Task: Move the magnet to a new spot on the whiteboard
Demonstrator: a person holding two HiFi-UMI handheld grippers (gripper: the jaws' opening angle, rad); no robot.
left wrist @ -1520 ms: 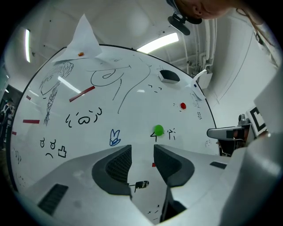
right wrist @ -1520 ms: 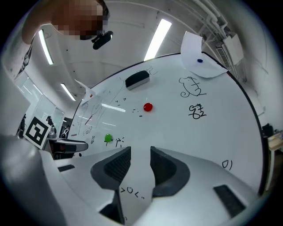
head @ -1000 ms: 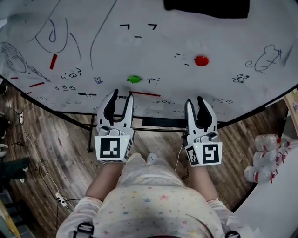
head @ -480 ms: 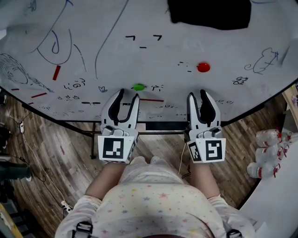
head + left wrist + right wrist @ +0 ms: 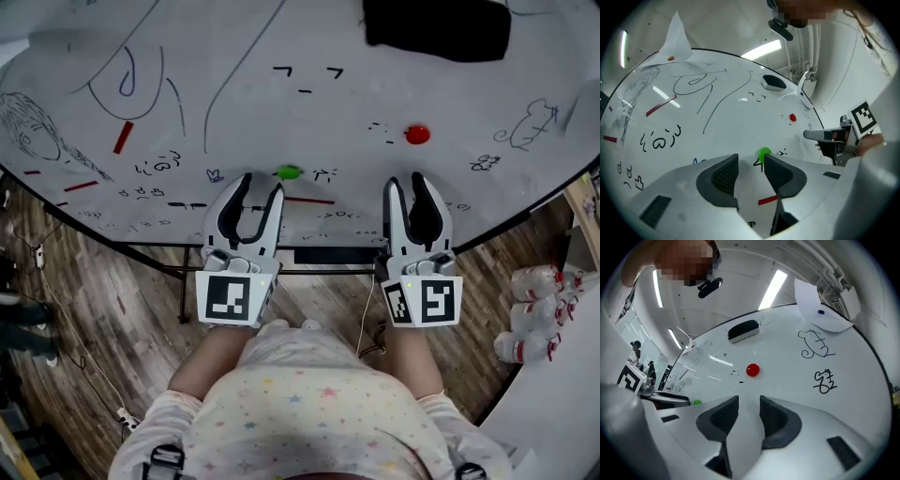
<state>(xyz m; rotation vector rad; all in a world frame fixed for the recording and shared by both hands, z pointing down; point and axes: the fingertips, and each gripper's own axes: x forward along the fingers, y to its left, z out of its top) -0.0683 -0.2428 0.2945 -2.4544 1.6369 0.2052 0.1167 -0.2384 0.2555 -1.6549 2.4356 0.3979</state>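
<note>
In the head view, the whiteboard [image 5: 309,112] fills the far part of the scene. A green magnet [image 5: 289,172] sits on it near its lower edge, and a red magnet [image 5: 417,134] sits farther to the right. The left tool [image 5: 261,187] is just near of the green magnet, with its tips at the board's lower edge. Its jaws have just been opening; they stand wide apart and hold nothing. The right tool [image 5: 405,183] has a narrower gap and is also empty. The red magnet lies beyond it, clearly apart.

In the left gripper view, the green magnet [image 5: 764,153] appears just past the tips of the left tool [image 5: 751,164]. It is not centred in the gap but close to the right jaw. I think this magnet is the one to be taken. The risk is that the right jaw meets it first and pushes it along the board, or that the small round body slips out of the pads.

In the right gripper view, the red magnet [image 5: 753,370] lies straight ahead of the right tool [image 5: 749,404], well apart from it. Nothing is between these jaws. With two magnets present, the wrong one could be taken, and tips pressed on the board could smear the pen drawings.
</note>
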